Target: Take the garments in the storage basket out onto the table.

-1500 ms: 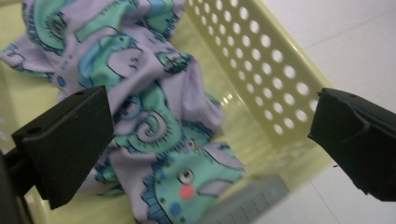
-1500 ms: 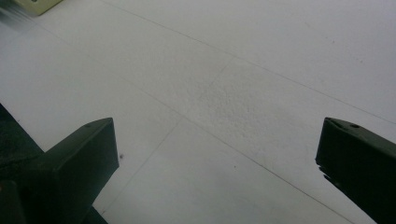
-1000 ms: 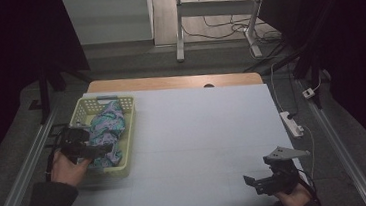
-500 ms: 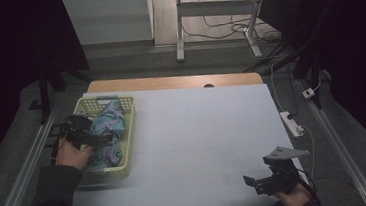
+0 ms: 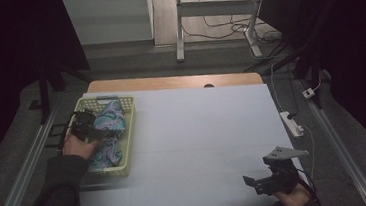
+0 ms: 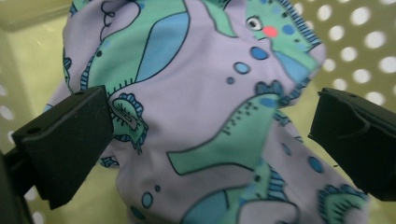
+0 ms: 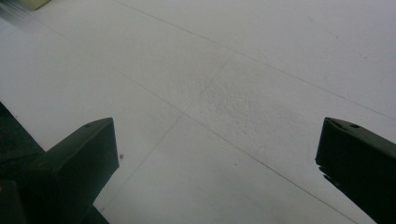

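High view: we see the left gripper [image 5: 89, 127] over the patterned cloth [image 5: 108, 127] in the yellow basket [image 5: 128, 119]; the dim light hides its jaws. The right gripper [image 5: 263, 182] rests at the near edge of the pale table [image 5: 198, 131]; dark floor all round.

Left gripper view: jaws spread wide, cloth [image 6: 205, 116] between them, ungripped.

Right gripper view: jaws spread apart over bare table [image 7: 243, 84].

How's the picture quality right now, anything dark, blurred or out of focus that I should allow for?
High view: dim overall, surroundings nearly black, the basket and cloth only softly lit. Left gripper view: bright, the cloth's print fairly sharp, the near jaws slightly soft. Right gripper view: even light on the white table cover, no glare, with blur at the far top-left corner.
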`<state>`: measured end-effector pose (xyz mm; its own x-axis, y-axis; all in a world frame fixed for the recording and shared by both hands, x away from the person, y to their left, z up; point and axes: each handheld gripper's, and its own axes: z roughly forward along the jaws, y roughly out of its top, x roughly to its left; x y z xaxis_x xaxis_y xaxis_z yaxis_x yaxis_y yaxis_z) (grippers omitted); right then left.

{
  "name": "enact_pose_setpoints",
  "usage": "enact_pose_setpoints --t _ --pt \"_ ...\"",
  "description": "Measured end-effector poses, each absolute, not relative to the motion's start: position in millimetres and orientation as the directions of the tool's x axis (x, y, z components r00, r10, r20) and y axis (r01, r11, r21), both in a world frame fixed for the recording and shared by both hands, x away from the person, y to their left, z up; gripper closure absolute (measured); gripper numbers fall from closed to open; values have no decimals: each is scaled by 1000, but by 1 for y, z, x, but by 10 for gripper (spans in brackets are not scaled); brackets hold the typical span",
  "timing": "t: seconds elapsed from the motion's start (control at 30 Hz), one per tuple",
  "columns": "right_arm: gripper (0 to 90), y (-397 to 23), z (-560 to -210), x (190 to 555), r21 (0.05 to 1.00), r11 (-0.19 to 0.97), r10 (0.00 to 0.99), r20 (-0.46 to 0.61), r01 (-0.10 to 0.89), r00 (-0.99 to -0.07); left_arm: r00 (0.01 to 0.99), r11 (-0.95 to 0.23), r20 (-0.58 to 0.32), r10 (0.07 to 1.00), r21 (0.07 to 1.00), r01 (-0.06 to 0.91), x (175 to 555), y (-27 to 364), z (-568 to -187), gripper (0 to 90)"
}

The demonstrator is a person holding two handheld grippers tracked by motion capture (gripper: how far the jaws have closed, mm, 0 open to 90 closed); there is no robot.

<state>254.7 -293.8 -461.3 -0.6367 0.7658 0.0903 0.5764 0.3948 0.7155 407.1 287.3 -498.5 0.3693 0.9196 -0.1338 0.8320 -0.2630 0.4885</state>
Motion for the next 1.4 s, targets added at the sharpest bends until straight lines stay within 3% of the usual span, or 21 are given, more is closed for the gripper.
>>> enact_pose_setpoints --t 0.3,0.4,0.53,0.6,0.63,0.7,0.77,0.9,1.17,1.4 --pt "0 -294 -461 255 712 394 769 90 581 -633 373 -301 -133 918 376 876 422 282 -517 0" --pt "0 -294 -461 255 712 395 769 89 580 -633 374 -319 -104 922 344 883 423 280 -521 48" --pt "0 -294 -461 255 712 394 770 89 581 -632 374 -336 -51 926 336 880 422 276 -519 195" --pt "0 -294 -461 255 712 395 770 88 581 -632 364 -325 -55 930 344 881 420 277 -517 370" --pt "0 -294 -461 255 712 395 770 88 581 -632 359 -318 -60 931 346 883 419 277 -516 370" --pt "0 -294 -462 255 710 395 771 88 583 -631 358 -321 -56 932 329 888 417 276 -513 554" --pt "0 -293 -462 255 710 397 770 89 582 -632 335 -300 -61 940 313 901 417 273 -511 624" --pt "0 -294 -462 255 711 393 772 90 583 -630 322 -288 -64 945 310 906 417 272 -507 686" --pt "0 -294 -462 256 710 388 772 97 588 -628 311 -214 -177 934 421 882 412 288 -480 708" --pt "0 -293 -462 256 710 391 771 95 585 -630 358 -231 -182 916 489 841 405 290 -452 708"
